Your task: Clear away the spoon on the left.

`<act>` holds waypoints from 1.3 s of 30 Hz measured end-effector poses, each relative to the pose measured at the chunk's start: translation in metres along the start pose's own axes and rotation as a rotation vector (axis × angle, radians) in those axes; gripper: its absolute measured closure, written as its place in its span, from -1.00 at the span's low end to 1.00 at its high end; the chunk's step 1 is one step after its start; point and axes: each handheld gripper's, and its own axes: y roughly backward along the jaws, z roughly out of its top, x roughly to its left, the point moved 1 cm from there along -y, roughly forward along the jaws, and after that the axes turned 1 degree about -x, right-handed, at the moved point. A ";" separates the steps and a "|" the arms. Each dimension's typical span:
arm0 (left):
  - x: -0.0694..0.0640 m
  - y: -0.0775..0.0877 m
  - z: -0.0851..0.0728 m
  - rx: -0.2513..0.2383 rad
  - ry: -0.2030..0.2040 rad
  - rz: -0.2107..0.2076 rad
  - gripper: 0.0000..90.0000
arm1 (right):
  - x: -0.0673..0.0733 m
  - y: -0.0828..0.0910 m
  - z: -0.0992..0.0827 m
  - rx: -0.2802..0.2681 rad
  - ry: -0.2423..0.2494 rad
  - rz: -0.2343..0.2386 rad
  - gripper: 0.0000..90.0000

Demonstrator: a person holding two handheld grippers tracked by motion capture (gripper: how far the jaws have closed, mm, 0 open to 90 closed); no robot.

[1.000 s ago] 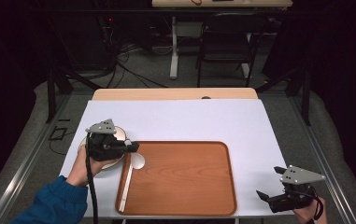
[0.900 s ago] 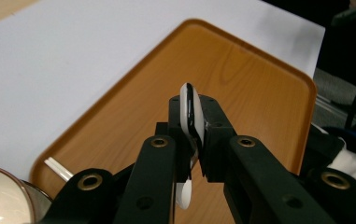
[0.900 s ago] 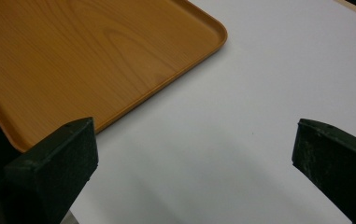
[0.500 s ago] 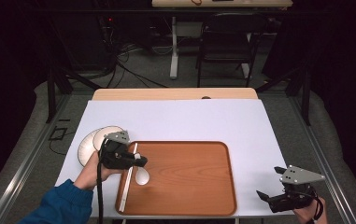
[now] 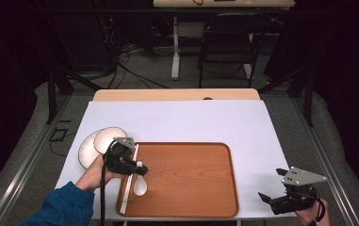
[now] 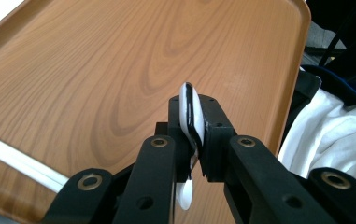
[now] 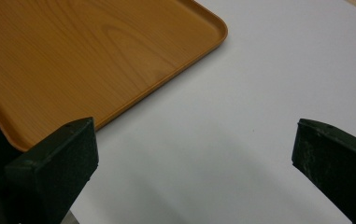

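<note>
My left gripper (image 5: 137,168) is closed tight on the handle of a white spoon (image 5: 141,184), and the spoon hangs with its bowl over the left part of the wooden tray (image 5: 191,179), close to the tray's left rim. In the left gripper view the jaws pinch the thin handle of the spoon (image 6: 190,116) on its edge, with the bowl hanging under them, so I judge the hold is narrow and the spoon could turn or slip between the pads if I tilt my hand too quickly. I cannot tell if the bowl touches the wood or is just above it (the high view is too small for this). If I open the jaws while it is in the air, the spoon could bounce and slide toward the white chopsticks (image 5: 131,176) that lie along the left rim, or knock them. The two white plates (image 5: 94,143) sit on the table just beside my left hand, and a careless move of my wrist could push them. My right gripper (image 5: 281,200) waits wide open over the white table (image 5: 191,120), with nothing between its jaws, well apart from the tray.
</note>
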 end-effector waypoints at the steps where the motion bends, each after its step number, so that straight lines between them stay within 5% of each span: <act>1: 0.001 0.000 0.000 0.000 0.006 0.003 0.88 | 0.000 0.000 0.000 0.001 0.000 0.001 -1.00; 6: 0.008 -0.003 0.000 -0.008 0.027 0.028 0.84 | 0.000 0.000 0.000 0.003 -0.001 0.002 -1.00; 8: 0.011 -0.005 -0.001 -0.015 0.040 0.080 0.79 | 0.000 -0.001 0.000 0.005 0.000 0.001 -1.00; 16: 0.019 -0.014 -0.006 -0.056 0.093 0.161 0.68 | 0.000 -0.001 -0.001 0.009 0.000 0.003 -1.00; 21: 0.025 -0.019 -0.010 -0.071 0.143 0.184 0.64 | 0.000 -0.001 0.000 0.011 -0.001 0.003 -1.00; 39: 0.035 -0.032 -0.020 -0.025 0.207 0.279 0.66 | 0.000 -0.002 -0.001 0.019 0.001 0.001 -0.98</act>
